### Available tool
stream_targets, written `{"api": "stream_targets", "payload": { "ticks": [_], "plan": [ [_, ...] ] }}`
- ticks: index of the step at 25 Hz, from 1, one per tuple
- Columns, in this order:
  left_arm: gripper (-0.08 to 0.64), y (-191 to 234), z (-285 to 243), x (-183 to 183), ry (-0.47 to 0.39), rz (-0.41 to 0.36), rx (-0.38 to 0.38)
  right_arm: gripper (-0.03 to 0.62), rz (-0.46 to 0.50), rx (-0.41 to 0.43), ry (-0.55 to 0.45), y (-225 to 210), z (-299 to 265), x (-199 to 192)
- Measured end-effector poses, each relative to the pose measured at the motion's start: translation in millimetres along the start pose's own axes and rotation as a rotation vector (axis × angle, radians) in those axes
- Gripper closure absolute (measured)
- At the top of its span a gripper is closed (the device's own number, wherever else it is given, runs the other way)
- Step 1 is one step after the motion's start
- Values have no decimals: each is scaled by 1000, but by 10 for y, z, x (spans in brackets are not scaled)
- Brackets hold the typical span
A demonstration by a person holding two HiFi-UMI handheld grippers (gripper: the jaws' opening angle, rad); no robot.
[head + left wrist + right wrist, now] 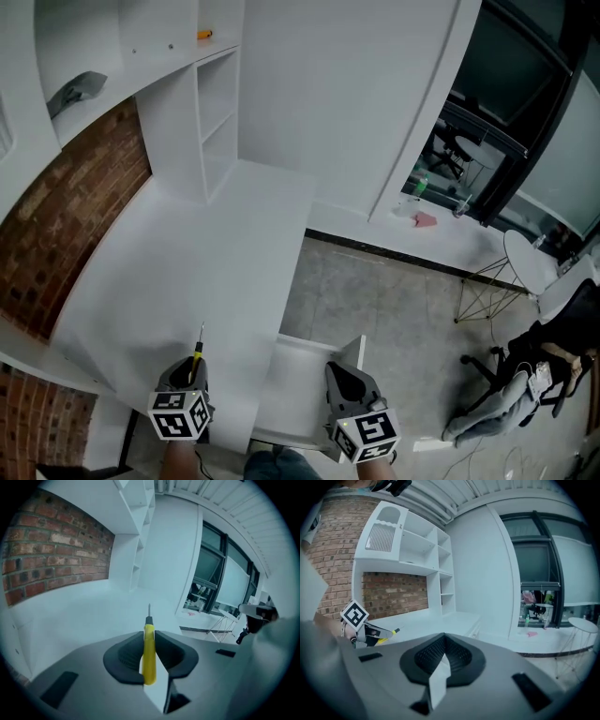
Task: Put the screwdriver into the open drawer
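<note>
Screwdriver pinched in the left gripper, above the desk beside the open drawer

The left gripper (190,373) has its jaws clamped on the yellow handle of the screwdriver (149,654); the thin metal shaft sticks out ahead of the jaws, over the white desk (187,262) and toward the shelves (216,122) and the brick wall (66,216); the open drawer (302,375) lies just to that gripper's right, white inside; the right gripper (442,662) hangs at the drawer's right edge, jaws pressed together with nothing between them.
</note>
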State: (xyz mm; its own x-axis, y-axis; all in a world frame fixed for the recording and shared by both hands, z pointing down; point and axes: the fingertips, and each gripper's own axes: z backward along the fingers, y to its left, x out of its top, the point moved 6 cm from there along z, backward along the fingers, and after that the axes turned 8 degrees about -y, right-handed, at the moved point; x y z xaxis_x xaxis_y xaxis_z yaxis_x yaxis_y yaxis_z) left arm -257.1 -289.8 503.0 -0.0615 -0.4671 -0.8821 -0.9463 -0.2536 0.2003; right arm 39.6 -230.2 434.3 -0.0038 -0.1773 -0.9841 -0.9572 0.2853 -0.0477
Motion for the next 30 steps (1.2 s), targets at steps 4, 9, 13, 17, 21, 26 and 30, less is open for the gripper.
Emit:
{"api": "stream_targets", "payload": {
  "ticks": [4, 9, 13, 17, 21, 26, 30],
  "plan": [
    [479, -70, 92, 178, -63, 2, -27, 581, 8, -26, -31, 1, 120, 116],
    [479, -214, 153, 252, -105, -5, -62, 581, 11, -60, -52, -50, 286, 157],
    [479, -436, 141, 266, -128, -20, -88, 581, 2, -87, -52, -205, 460, 105],
    [479, -726, 94, 269, -131, -39, -112, 581, -15, -111, -42, -411, 625, 59],
    [479, -1101, 54, 180, -118, -53, -133, 581, -28, -124, -36, -701, 798, 17],
    [479, -1502, -2, 71, -101, -55, -134, 581, -47, -109, -23, -1034, 949, -52],
    [479, -1769, -53, -96, -69, -58, -134, 581, -72, -78, 8, -1211, 1011, -203]
  ]
}}
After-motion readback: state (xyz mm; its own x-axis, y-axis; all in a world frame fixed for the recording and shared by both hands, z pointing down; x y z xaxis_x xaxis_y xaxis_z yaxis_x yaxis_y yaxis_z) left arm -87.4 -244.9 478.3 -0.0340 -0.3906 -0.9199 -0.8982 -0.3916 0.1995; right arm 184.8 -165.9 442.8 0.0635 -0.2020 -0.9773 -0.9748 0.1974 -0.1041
